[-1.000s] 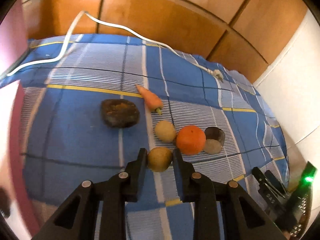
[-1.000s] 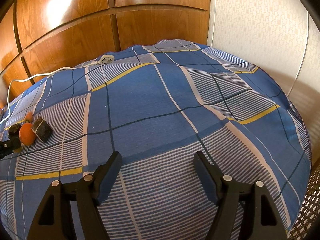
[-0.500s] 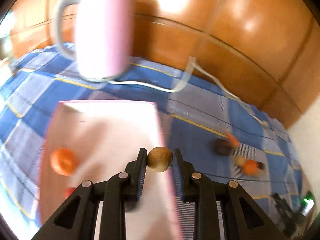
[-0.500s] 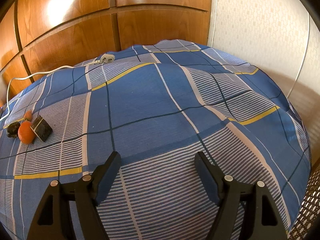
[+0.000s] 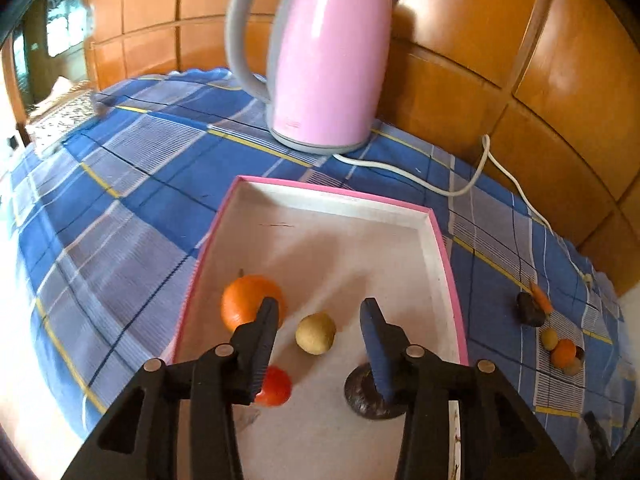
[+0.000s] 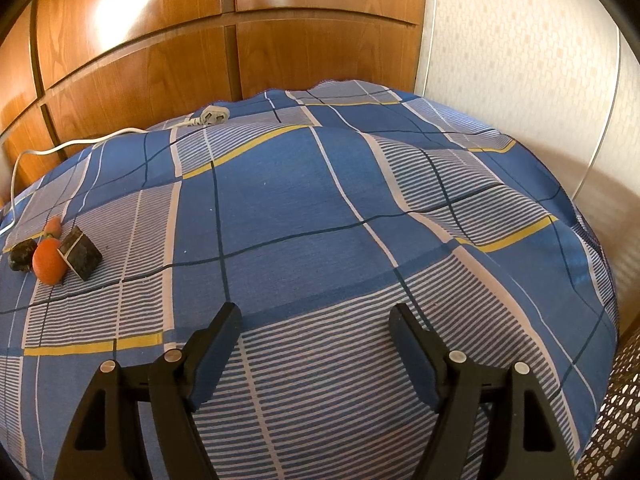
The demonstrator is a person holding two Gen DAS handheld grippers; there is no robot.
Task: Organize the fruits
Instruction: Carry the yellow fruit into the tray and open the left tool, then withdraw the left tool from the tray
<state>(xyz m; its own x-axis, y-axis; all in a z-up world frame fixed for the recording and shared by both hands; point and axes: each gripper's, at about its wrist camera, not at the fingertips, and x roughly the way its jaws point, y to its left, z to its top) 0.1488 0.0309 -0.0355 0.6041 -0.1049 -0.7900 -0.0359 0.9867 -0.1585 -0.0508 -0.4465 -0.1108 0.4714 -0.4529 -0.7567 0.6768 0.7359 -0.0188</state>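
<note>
Left gripper (image 5: 318, 312) is hovering over the box (image 5: 436, 236) with fingers spread wide, holding nothing, the tan fruit (image 5: 315, 333) lying loose on the box floor between them; pulling back low is risking a knock that rolls this small, round, matte fruit into the orange (image 5: 244, 300) or tomato (image 5: 276, 388) beside it. Right gripper (image 6: 316, 344) is idling wide open and empty over the bed (image 6: 304, 208), with leftover fruits (image 6: 49, 260) sitting well apart at its left edge.
</note>
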